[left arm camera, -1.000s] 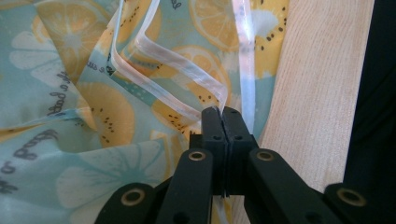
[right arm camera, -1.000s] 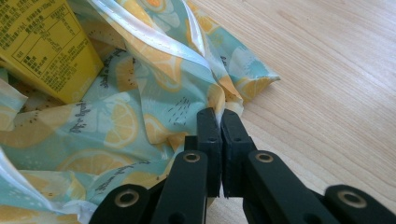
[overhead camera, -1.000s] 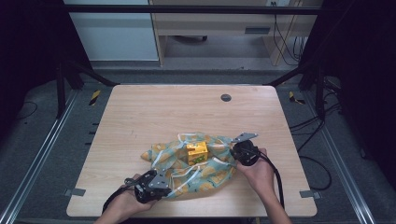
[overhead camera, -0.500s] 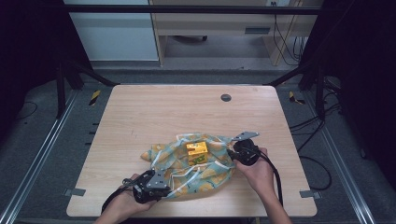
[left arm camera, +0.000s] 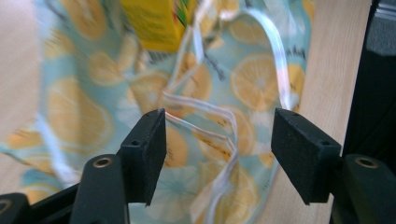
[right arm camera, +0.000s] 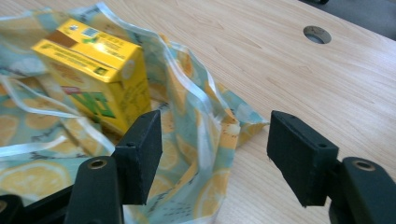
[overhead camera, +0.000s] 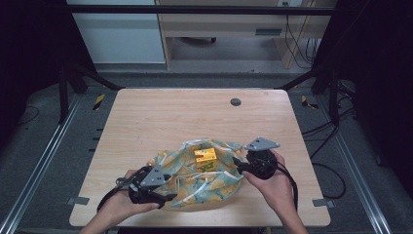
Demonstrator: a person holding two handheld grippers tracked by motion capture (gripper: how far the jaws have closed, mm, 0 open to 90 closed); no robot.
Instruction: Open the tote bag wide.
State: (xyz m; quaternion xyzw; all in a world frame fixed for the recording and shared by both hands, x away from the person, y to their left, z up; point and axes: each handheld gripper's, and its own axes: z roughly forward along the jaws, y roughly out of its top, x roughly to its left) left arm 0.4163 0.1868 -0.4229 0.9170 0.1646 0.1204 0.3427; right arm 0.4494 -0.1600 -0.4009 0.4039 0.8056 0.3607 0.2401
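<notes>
Flanking the lemon-print bag (overhead camera: 195, 178) on the tabletop (overhead camera: 160, 122), the left hand-held gripper (left arm camera: 219, 156) and right hand-held gripper (right arm camera: 212, 154) stand spread, gripping nothing. The yellow carton (overhead camera: 205, 159) rests on the bag; lifting one edge unevenly could tip it off.

1. Yellow carton (right arm camera: 95, 70), lying on the lemon-print bag (right arm camera: 187, 154): printed labels on top face and side. A brown panel and a small white square mark sit toward 11 o'clock on the top; none legible.
2. Green graphic on the carton's side face, toward 6 o'clock: shapes only, no letters made out.
3. Bag: dark print near a lemon slice, blurred, unreadable.
</notes>
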